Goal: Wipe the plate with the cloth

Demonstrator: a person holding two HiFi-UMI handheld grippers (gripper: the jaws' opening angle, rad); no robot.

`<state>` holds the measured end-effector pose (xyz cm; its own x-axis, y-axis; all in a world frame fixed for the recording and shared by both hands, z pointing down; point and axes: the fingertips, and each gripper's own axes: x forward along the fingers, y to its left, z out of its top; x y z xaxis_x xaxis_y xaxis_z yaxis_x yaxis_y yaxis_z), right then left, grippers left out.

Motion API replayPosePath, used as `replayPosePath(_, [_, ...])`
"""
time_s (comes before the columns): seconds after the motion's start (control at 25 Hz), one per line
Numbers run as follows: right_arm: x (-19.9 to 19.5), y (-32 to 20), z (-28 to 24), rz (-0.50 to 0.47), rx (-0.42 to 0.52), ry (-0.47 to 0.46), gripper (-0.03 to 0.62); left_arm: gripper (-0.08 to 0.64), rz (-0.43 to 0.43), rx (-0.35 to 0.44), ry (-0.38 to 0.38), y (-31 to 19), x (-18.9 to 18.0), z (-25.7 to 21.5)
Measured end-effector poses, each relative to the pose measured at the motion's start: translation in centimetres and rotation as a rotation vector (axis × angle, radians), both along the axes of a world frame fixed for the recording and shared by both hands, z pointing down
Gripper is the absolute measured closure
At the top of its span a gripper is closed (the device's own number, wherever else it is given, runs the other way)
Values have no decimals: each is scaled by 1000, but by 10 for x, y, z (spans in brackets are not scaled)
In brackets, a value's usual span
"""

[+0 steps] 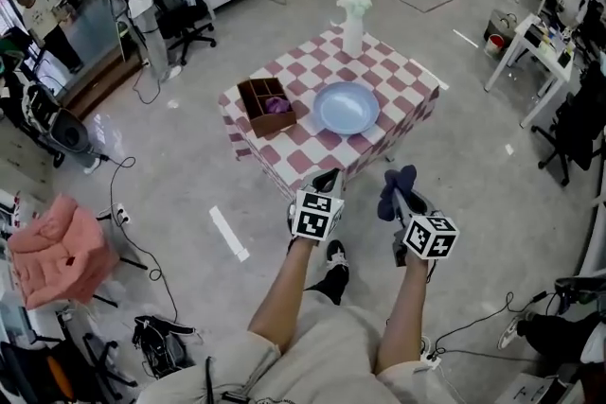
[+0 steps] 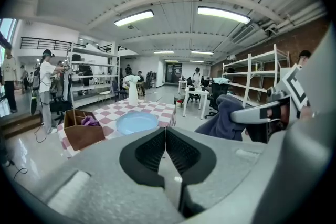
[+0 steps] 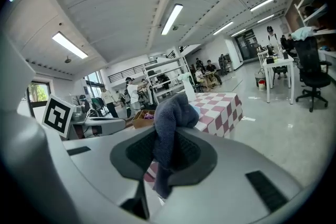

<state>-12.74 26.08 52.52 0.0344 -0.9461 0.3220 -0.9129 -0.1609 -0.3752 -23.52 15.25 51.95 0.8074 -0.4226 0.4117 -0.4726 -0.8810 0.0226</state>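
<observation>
The right hand-held gripper (image 1: 402, 196) is clamping a dark blue cloth (image 3: 172, 113). The left hand-held gripper (image 1: 327, 183) is hanging with its jaws pressed together on nothing. The pale blue plate (image 1: 347, 107) is sitting on the checkered worktop (image 1: 398, 80), well ahead of both. The approach is probably calling for lowering the cloth's bunched end flat into the plate.

No readable text, labels, brands or numbers anywhere.
</observation>
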Motion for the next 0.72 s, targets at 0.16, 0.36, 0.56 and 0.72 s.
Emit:
replayPosePath(0.16, [24, -29, -1, -28, -13, 2, 518, 549, -22, -4, -5, -28, 19, 2])
replayPosePath(0.36, [40, -65, 2, -85, -30, 5, 518, 549, -76, -33, 11, -57, 32, 3])
replayPosePath(0.56, [53, -103, 10, -154, -57, 13, 518, 549, -120, -72, -1, -85, 50, 17])
replayPosePath(0.72, [70, -133, 8, -163, -44, -17, 518, 548, -122, -77, -16, -104, 69, 20])
